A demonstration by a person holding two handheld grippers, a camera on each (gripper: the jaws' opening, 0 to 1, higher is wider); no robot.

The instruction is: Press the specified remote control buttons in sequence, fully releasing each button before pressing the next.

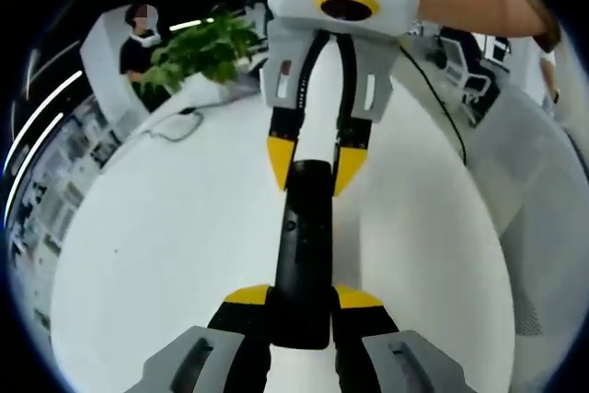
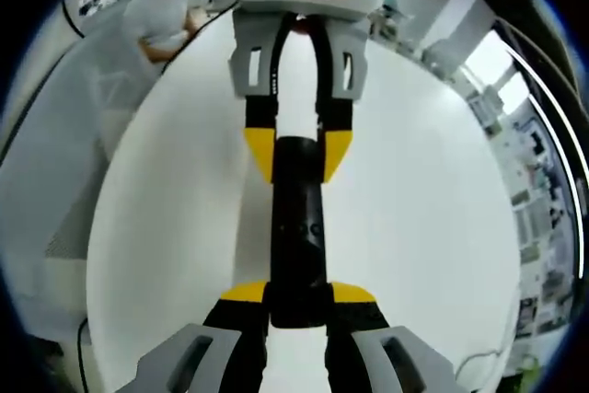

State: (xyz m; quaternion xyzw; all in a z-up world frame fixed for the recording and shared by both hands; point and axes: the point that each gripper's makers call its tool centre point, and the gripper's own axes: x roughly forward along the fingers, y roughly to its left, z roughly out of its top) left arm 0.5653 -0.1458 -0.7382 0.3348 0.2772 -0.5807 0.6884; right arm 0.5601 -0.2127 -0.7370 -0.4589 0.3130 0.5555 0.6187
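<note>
Left gripper view leaves the buttons on the remote control point(image 1: 302, 250) hard to read; only faint marks show on its black face. This long, slim, dark bar lies over the white desk point(image 1: 166, 264), away from its edges. The left gripper point(image 1: 302, 299) clamps its near end between yellow-tipped jaws, and the right gripper point(image 1: 311, 161) clamps the far end. Right gripper view shows the same hold reversed, the remote's ends hidden between the jaws.
</note>
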